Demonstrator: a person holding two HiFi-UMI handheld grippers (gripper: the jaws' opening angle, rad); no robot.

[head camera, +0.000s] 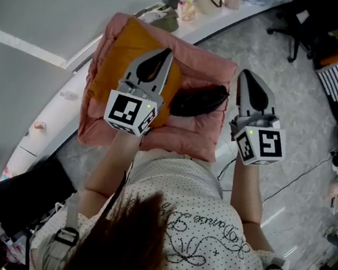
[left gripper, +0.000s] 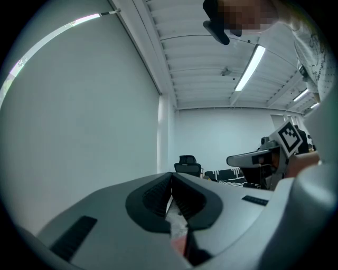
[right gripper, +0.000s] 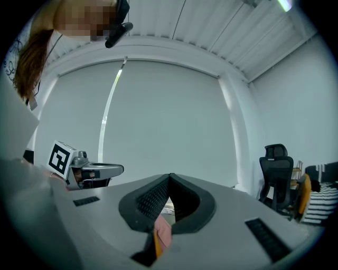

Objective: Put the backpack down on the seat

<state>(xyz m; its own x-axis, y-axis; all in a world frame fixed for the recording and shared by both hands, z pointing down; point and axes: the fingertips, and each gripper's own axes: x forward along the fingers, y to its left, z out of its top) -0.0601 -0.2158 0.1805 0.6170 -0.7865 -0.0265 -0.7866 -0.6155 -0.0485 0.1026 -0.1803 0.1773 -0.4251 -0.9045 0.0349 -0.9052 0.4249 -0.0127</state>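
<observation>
Two tongs clenched, both empty: left tongs (head camera: 167, 52), right tongs (head camera: 245, 74), above the pink seat (head camera: 193, 138). The orange bag (head camera: 121, 56) lying on it is probably the backpack. Risk: it sits near the seat's edge, so a nudge from the left tongs could tip it off.

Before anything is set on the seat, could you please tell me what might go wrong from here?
The seat already carries an orange cushion and a black item, so a load set down may land on them or slide off. The left gripper and right gripper are shut and empty, so nothing is held securely.
</observation>
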